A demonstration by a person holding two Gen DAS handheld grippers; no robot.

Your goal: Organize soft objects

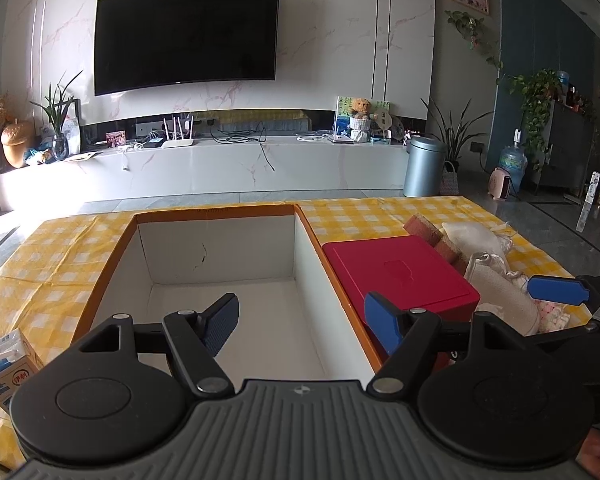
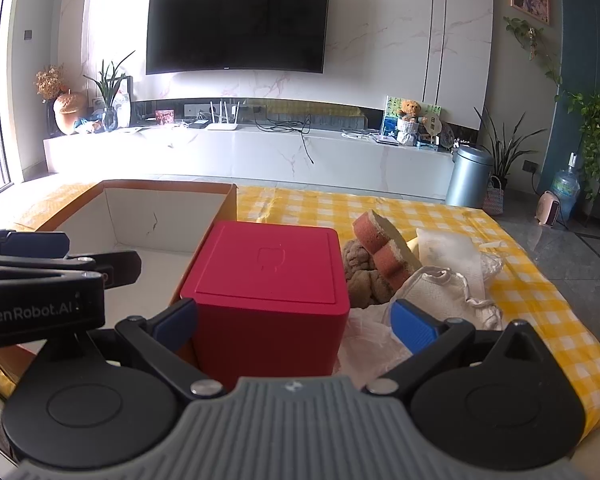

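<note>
Soft pile (image 2: 420,276) heaped on the checked cloth just right of the red box (image 2: 268,280). Right gripper (image 2: 296,324) spread wide, empty, much nearer. Left gripper (image 1: 300,324) gaping over the cardboard box (image 1: 220,264).

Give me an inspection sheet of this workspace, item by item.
Surface: table under a yellow checked cloth.
Job's things: soft pile right of the red box: sponge, brown cloth, cream cloth, white wrapper. Orange-rimmed open box holds nothing seen.
Clutter: red box closed; milk carton at left.
Grippers: left tongs open over the open box; right tongs open, straddling the red box.
Cables: loose black leads on the TV bench.
Surroundings: wall TV, plants, bin.
</note>
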